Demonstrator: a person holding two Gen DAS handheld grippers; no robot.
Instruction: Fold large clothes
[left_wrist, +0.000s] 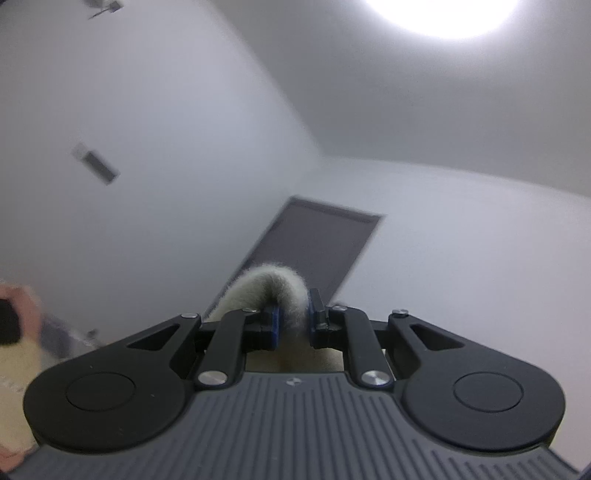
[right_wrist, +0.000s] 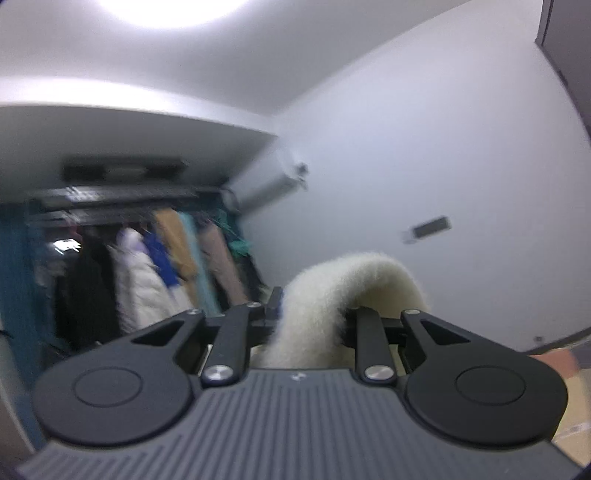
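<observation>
The left gripper (left_wrist: 293, 325) and the right gripper (right_wrist: 312, 321) each pinch the fluffy cream garment (right_wrist: 332, 295) up high — it hangs below both, unseen.

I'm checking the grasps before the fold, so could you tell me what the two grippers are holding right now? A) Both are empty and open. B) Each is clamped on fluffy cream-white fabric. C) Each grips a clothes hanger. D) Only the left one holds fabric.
B: the left gripper pinches a fold of the fluffy cream-white fabric between its pads, and the right gripper is likewise closed on it.
</observation>
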